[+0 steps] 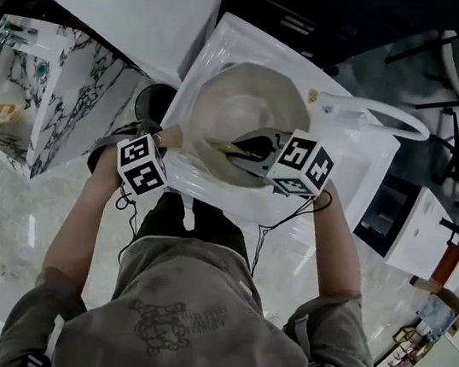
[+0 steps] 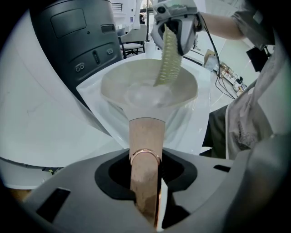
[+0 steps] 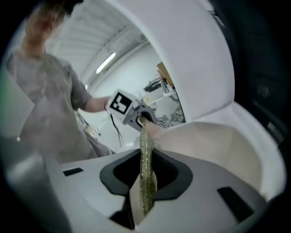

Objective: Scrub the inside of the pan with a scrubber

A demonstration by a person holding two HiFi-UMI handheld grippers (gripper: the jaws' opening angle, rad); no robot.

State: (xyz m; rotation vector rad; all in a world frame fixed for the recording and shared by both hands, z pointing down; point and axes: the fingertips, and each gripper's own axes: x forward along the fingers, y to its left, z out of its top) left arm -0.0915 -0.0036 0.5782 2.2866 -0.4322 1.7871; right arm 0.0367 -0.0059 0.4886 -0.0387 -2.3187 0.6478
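A cream pan [image 1: 245,112] sits tilted in the white sink [image 1: 358,160]. Its pinkish handle [image 2: 145,141] with a copper ring runs between the jaws of my left gripper [image 2: 145,182], which is shut on it; in the head view this left gripper [image 1: 163,144] is at the pan's left edge. My right gripper [image 1: 250,150] is shut on a flat yellow-green scrubber [image 3: 146,177]. In the left gripper view the scrubber [image 2: 167,59] hangs from the right gripper [image 2: 175,27] down into the pan [image 2: 150,91]. I cannot tell whether it touches the inside.
A white faucet [image 1: 387,117] arches over the sink's right side. A marble-patterned block [image 1: 63,91] stands at the left, with a black round object [image 1: 152,99] beside the sink. A dark appliance [image 2: 77,41] rises behind the pan.
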